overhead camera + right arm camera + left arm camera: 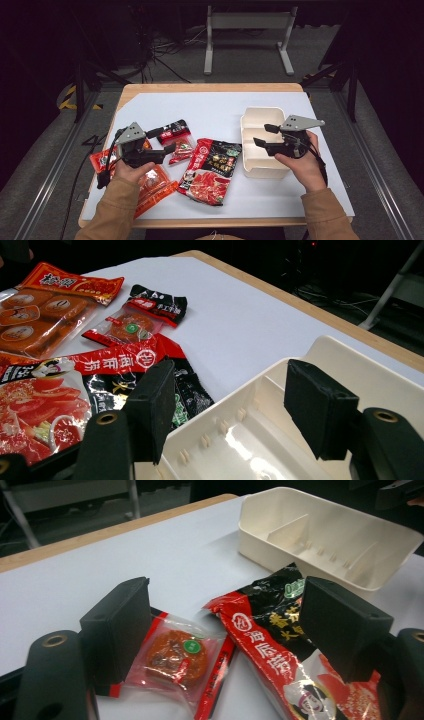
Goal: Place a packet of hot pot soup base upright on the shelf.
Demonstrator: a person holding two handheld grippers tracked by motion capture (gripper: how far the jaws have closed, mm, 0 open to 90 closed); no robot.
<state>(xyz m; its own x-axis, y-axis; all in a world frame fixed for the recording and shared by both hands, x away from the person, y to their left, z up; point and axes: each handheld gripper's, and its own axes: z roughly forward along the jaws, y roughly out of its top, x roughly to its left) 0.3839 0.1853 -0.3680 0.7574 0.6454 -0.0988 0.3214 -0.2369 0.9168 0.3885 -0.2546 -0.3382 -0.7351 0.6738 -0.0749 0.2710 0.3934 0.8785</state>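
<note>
nothing is packed yet: the cream plastic divided box (263,150) sits empty on the white worktop (215,112). the left gripper (166,140), jaws apart, hovers over the small clear red-and-black snack packet (175,655); the right gripper (265,135) hangs open over the box.

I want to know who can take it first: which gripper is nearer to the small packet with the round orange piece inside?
Left. The left gripper has its open fingers directly above the small packet. The right gripper is over the white box, with the large packet between.
</note>
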